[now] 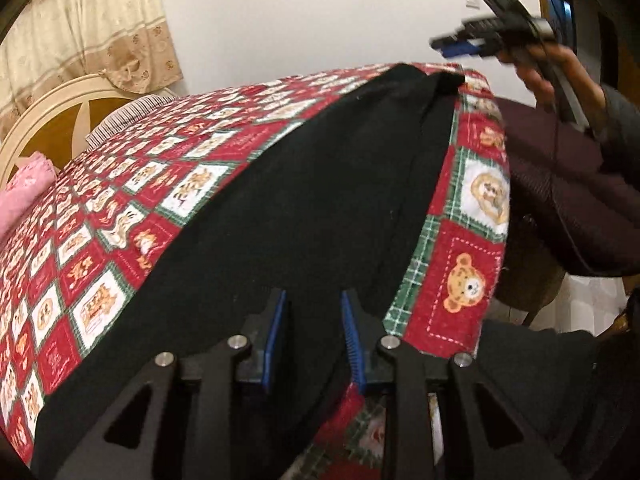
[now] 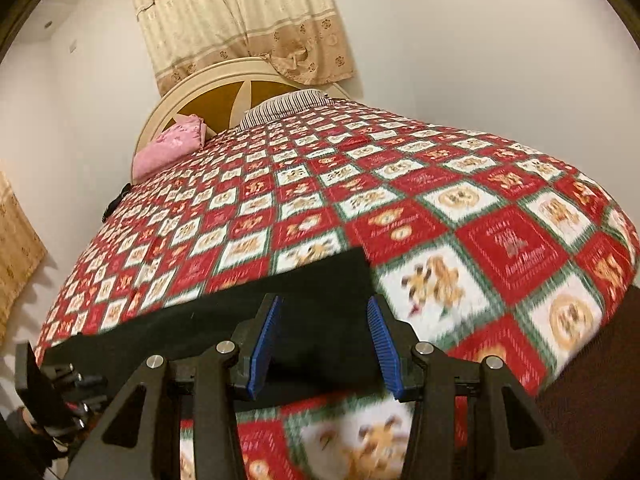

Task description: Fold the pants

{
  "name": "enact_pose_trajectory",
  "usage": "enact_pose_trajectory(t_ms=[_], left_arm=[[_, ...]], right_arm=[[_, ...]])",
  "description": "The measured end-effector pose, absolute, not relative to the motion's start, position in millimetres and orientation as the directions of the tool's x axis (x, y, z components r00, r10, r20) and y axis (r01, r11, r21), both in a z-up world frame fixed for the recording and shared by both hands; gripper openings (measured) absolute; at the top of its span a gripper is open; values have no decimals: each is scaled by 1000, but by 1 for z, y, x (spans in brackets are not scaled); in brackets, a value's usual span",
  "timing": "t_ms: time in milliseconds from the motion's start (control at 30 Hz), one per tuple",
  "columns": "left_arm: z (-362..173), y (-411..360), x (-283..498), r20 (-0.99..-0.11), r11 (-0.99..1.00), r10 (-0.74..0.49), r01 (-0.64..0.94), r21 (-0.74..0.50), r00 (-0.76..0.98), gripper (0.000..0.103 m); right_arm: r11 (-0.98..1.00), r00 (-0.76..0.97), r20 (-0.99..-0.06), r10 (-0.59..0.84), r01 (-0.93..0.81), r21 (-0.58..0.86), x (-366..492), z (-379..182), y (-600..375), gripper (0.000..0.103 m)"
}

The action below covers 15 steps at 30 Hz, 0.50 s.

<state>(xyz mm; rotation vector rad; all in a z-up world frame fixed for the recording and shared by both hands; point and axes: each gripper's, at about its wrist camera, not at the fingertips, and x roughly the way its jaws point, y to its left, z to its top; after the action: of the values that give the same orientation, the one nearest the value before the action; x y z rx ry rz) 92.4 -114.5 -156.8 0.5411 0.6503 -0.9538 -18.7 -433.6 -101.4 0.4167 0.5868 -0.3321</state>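
Warm indoor light, fairly bright, no glare. Heavy fisheye bend, dark vignette in corners. Motion blur on bedspread (image 2: 440,240) near the lens and on right gripper (image 1: 460,46). Black pants (image 1: 300,200) show almost no detail.

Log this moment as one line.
step: fold pants | pants laid out on quilt | left gripper: at near end, grip unclear | right gripper: open, above far end
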Motion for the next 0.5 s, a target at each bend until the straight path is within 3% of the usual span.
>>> enact_pose_trajectory(t_ms=[133, 267, 300, 333, 367, 500], left_arm=[[-159, -120, 96, -714, 481, -558, 866, 137, 422, 31], [-161, -120, 97, -715, 487, -562, 865, 123, 417, 32], [-161, -120, 98, -715, 488, -564, 865, 116, 414, 32], [-162, -120, 99, -715, 491, -566, 865, 108, 410, 32], [-162, -120, 101, -716, 491, -570, 866, 97, 404, 32], [-164, -119, 102, -713, 491, -579, 868, 81, 394, 32]], right_arm=[[869, 749, -630, -204, 435, 235, 12, -111, -455, 47], [844, 731, -671, -128, 435, 314, 32, -130, -479, 47], [847, 729, -678, -94, 417, 330, 36, -135, -481, 42], [851, 728, -679, -90, 410, 327, 38, -135, -481, 18], [860, 727, -676, -120, 417, 295, 39, -133, -477, 8], [886, 741, -647, -178, 407, 223, 44, -119, -467, 3]])
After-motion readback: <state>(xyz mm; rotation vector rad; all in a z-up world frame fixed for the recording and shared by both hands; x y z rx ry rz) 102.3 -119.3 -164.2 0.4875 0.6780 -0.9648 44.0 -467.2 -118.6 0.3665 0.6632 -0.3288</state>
